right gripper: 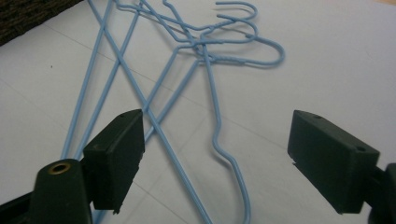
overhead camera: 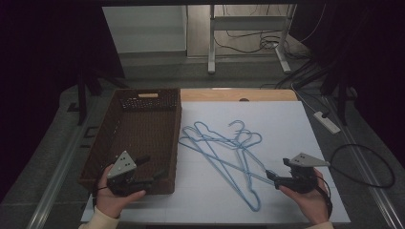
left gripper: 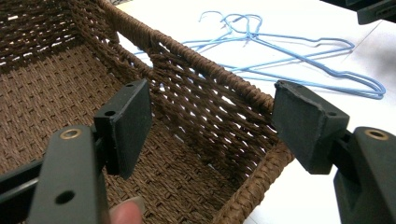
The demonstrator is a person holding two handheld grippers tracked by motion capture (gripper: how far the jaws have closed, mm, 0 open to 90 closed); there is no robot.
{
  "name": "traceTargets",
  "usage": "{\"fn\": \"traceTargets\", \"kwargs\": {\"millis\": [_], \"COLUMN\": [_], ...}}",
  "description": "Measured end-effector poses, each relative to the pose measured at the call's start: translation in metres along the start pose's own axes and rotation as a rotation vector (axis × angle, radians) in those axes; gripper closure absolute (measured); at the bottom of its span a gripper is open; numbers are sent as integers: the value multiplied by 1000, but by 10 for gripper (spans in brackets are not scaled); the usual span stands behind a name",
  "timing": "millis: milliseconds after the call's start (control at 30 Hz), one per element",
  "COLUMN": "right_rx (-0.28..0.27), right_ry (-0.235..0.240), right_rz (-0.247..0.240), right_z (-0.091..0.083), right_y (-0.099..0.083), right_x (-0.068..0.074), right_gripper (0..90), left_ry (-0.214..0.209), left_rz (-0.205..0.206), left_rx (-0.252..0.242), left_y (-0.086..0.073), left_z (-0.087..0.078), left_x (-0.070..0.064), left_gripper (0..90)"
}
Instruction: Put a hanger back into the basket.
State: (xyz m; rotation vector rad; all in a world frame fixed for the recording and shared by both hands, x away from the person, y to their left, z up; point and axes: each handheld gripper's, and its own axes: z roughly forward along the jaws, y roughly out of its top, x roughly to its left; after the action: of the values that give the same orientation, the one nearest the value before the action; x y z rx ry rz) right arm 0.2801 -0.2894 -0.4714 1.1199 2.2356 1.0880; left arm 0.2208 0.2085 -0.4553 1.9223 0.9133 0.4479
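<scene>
Beside blue hangers, right tool gapes wide

My left tool hangs over the brown basket's near end at lower left; my right tool sits by the blue hangers tangled mid-frame on the white counter.

left gripper: jaws apart | right gripper: jaws apart
</scene>
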Motion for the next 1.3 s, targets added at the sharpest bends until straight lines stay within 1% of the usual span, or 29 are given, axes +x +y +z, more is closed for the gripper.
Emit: {"fn": "traceTargets", "kwargs": {"millis": [200,233,300,367,433,600,633,667,733,767,867,967,1100,1200,1233,1300], "right_rx": [57,70,91,113,145,205,226,237,285,300,349,388,427,443,459,469], "right_ry": [6,9,23,20,26,36,40,45,59,61,61,49,34,28,21,15], "right_rz": [-10,-15,-20,-24,-34,-47,-50,-49,-45,-40,-41,-36,-40,-34,-40,-46], "right_z": [12,17,23,30,40,57,62,66,79,83,100,113,128,135,139,142], "right_y": [24,30,36,41,49,65,68,70,74,75,77,78,79,80,81,81], "right_x": [12,16,19,22,26,30,31,32,32,32,32,32,32,32,33,34], "right_gripper": [235,249,271,282,293,335,343,350,376,384,417,454,490,524,543,566], "left_ry": [-9,-11,-12,-13,-13,-14,-14,-16,-17,-17,-18,-19,-20,-21,-21,-22], "left_rz": [-1,0,3,4,6,4,4,3,3,3,5,7,7,8,9,10], "left_rx": [2,1,2,2,2,2,2,3,6,6,8,11,12,13,13,13], "left_y": [1,1,1,1,2,2,2,2,2,1,2,2,1,1,1,2], "left_z": [1,1,1,1,0,0,0,1,1,1,2,2,3,3,3,3], "left_x": [0,-1,-1,-2,-2,-1,-1,-1,-1,-1,-2,-2,-1,-1,-2,-2], "left_gripper": [294,294,294,295,295,295,295,295,295,295,295,295,295,295,295,295]}}
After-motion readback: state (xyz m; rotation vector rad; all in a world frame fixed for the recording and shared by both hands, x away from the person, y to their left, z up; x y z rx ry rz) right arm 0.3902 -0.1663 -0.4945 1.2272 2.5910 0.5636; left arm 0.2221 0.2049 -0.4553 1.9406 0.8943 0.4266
